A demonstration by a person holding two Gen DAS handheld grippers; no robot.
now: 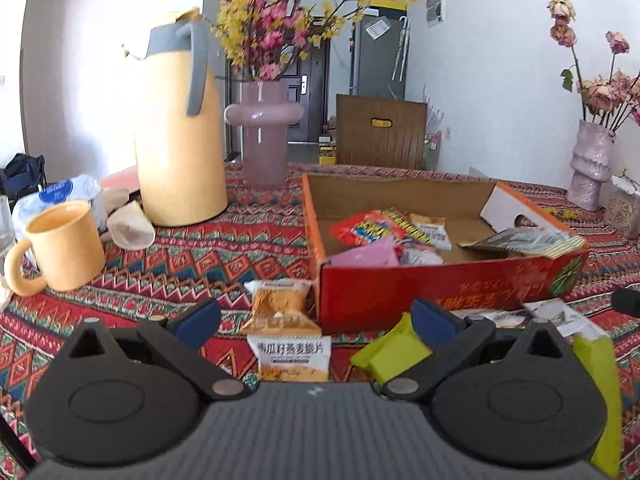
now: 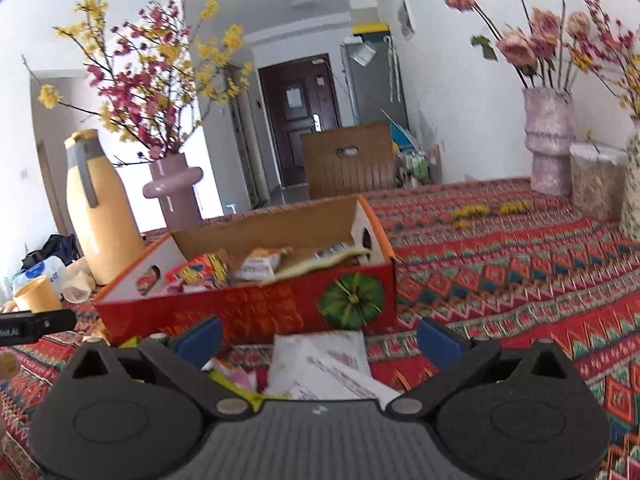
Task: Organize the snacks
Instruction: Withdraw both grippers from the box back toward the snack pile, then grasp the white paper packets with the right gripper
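Nearest the left camera, the left claw [image 1: 314, 314] stands wide open, holding nothing; an orange oat-crisp packet [image 1: 285, 328] lies flat on the desk [image 1: 180, 256] between its blue pads. A lime-green packet [image 1: 390, 354] sits just under the right-hand pad. The right claw [image 2: 318, 336] is equally wide and empty, poised over a white packet [image 2: 324, 364] and a few other wrappers.

Just beyond both claws stands the red cardboard box [image 1: 440, 290], open-topped, with several snack packets [image 1: 384, 230] inside and one silvery packet [image 1: 524, 238] draped over its near rim. Left of the box sit a yellow mug [image 1: 66, 246] and a yellow thermos [image 1: 178, 128], with a mauve vase [image 1: 264, 136] behind. Right of the box, the patterned cloth lies open as far as a pink vase [image 2: 548, 140].
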